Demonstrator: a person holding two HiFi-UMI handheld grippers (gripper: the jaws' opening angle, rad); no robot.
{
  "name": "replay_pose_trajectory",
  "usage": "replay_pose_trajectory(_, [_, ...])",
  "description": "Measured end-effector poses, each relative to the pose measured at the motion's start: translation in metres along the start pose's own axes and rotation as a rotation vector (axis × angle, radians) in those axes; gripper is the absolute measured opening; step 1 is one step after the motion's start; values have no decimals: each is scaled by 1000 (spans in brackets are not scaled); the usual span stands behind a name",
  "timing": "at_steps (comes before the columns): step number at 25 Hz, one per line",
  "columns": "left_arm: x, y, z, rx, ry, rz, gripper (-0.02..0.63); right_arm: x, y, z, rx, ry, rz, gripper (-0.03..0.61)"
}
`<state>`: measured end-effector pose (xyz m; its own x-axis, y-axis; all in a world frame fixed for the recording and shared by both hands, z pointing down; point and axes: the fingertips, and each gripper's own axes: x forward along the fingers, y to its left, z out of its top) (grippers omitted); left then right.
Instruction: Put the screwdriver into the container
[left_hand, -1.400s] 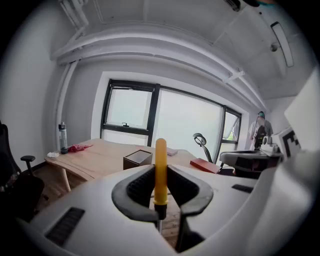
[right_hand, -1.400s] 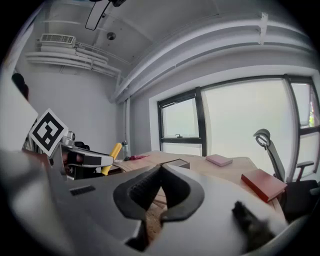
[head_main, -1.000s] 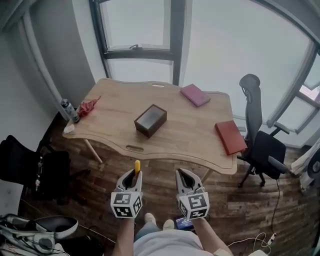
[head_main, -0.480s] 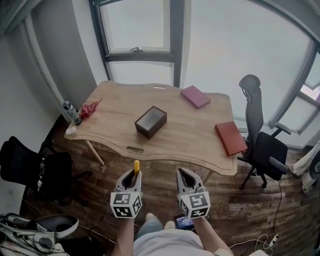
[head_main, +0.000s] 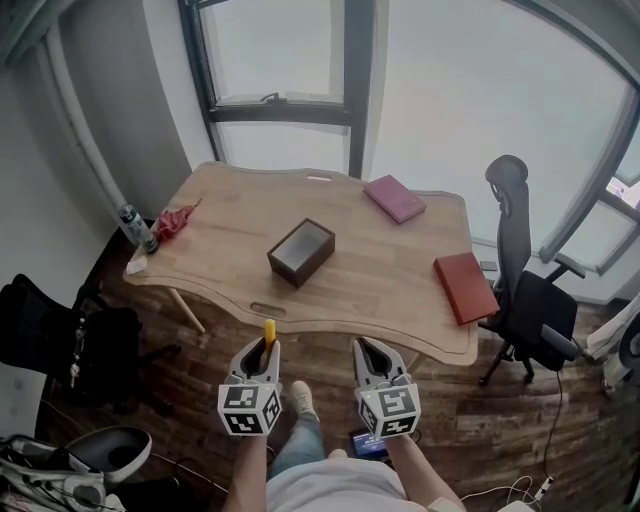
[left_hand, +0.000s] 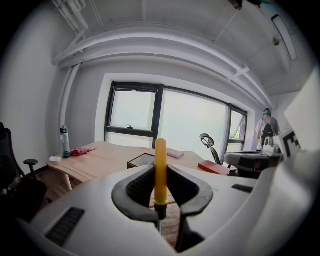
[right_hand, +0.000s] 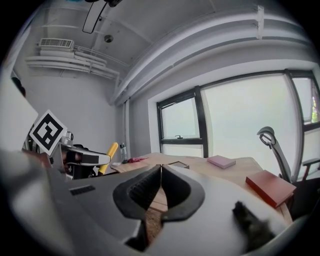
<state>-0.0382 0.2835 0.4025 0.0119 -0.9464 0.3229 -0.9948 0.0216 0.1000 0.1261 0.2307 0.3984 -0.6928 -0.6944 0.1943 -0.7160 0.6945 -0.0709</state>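
Observation:
My left gripper (head_main: 265, 347) is shut on a screwdriver with a yellow handle (head_main: 269, 331), which sticks up past the jaw tips (left_hand: 160, 167). It hangs below the near edge of the wooden table (head_main: 240, 250). The container, a dark open box (head_main: 301, 252), sits mid-table, well ahead of both grippers, and shows small in the left gripper view (left_hand: 142, 160). My right gripper (head_main: 362, 347) is shut with nothing in it (right_hand: 160, 169), level with the left one. From the right gripper view the yellow handle (right_hand: 108, 157) shows at the left.
A pink book (head_main: 394, 198) lies at the table's far right, a red book (head_main: 466, 287) at its right edge. A red cloth (head_main: 174, 221) and a bottle (head_main: 134, 228) are at the left end. Black office chairs stand right (head_main: 527, 290) and left (head_main: 60, 335) of the table.
The view has shifted slightly; the table sits a little nearer and lower in the picture. Both grippers keep their places and their hold.

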Motion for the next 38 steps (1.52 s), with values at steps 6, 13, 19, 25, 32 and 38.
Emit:
replay_pose_trajectory(6, [58, 18, 15, 5, 9, -32, 80, 52, -21, -1, 4, 20, -20, 32])
replay_pose_trajectory(13, [144, 54, 35, 12, 57, -88, 80, 140, -47, 10, 21, 50, -64, 32])
replay_pose_trajectory(19, [223, 88, 69, 17, 62, -149, 80, 216, -74, 26, 30, 72, -121, 32])
replay_pose_trajectory(25, [284, 119, 76, 8, 97, -202, 80, 276, -87, 31, 33, 98, -173, 32])
replay_pose_trajectory(32, [315, 135, 86, 29, 91, -242, 80, 308, -89, 30, 13, 122, -214, 32])
replay_pose_trajectory(38, [318, 136, 82, 28, 96, -252, 80, 313, -88, 36, -13, 118, -224, 32])
